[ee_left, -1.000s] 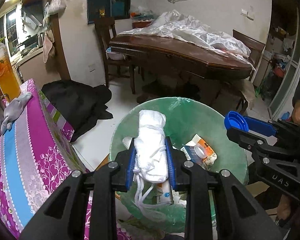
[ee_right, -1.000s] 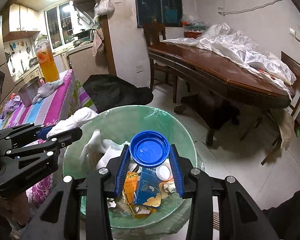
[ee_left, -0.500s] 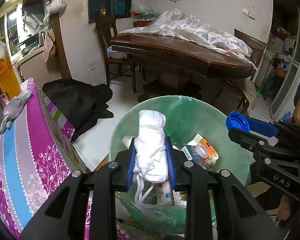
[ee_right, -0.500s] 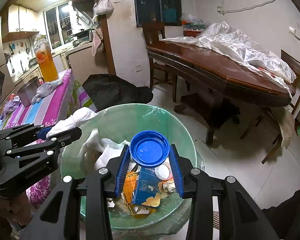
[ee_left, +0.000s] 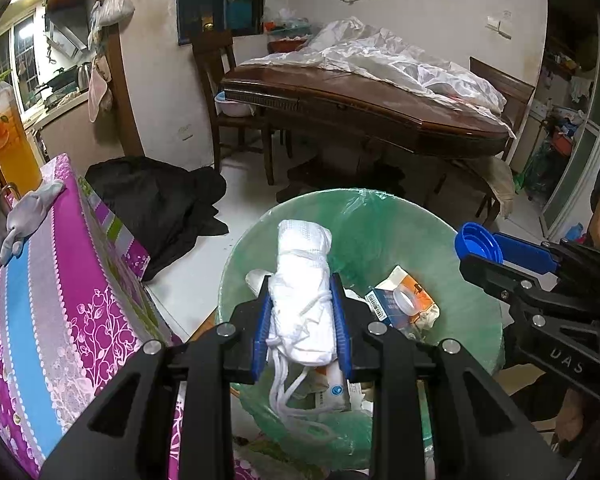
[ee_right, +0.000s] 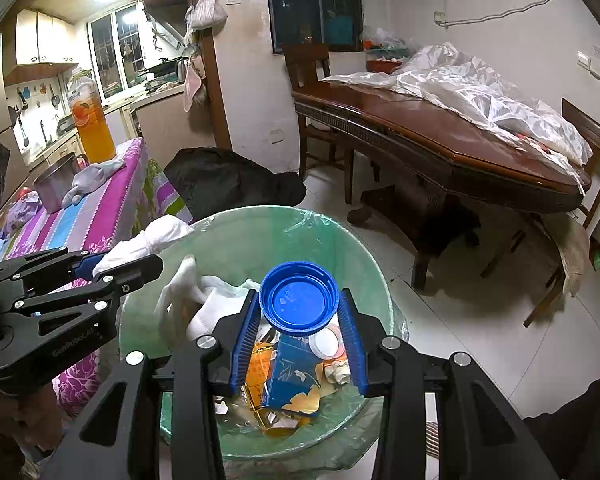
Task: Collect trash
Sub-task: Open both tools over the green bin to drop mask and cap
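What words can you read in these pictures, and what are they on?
"DAS": on the right gripper, as the left camera shows it; maybe part of a longer word.
"GenRobot.AI", faint: on the left gripper, as the right camera shows it.
Blue carton in the bin: print too small to read.
Juice bottle label: too blurred to read.
White packet in the bin: print too small to read.

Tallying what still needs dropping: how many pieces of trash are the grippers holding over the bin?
2: a white cloth bundle in the left gripper, a blue lid in the right gripper.
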Motion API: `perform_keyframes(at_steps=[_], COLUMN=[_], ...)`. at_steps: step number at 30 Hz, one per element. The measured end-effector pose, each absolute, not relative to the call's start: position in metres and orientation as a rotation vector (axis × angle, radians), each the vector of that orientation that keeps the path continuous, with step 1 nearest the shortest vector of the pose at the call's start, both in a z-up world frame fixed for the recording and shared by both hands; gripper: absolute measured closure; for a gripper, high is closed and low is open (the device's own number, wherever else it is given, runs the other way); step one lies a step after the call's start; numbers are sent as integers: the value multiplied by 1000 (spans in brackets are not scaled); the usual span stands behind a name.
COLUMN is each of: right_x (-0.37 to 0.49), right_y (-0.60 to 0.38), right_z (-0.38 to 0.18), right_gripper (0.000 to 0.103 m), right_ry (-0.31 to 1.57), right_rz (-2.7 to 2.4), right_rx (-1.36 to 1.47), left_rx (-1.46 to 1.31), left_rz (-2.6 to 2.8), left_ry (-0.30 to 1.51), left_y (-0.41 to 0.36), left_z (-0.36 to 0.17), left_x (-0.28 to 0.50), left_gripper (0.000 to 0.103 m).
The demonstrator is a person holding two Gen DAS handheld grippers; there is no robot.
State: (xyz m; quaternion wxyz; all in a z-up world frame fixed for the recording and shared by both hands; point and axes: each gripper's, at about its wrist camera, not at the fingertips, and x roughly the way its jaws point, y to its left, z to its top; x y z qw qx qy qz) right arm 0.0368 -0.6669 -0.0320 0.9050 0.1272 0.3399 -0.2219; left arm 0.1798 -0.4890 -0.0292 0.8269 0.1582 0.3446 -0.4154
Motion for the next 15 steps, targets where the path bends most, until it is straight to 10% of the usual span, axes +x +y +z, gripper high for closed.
perform_keyframes(at_steps=[5,8,15], right_x=[37,37,31], right_y=[-666,-667,-664], right_z=[-32,-34,-35], right_gripper=[62,43,28], right_ry=[703,699,667], right_rz=[-457,-454,-473], right_rx=[264,265,272], left_rx=[338,339,324], left_rz=[-881,-872,-833], left_ry=[730,728,727], left_y=[-489,-490,-486], left_z=[-30,-30,-33], left_x=[180,182,189], left_gripper=[77,77,33])
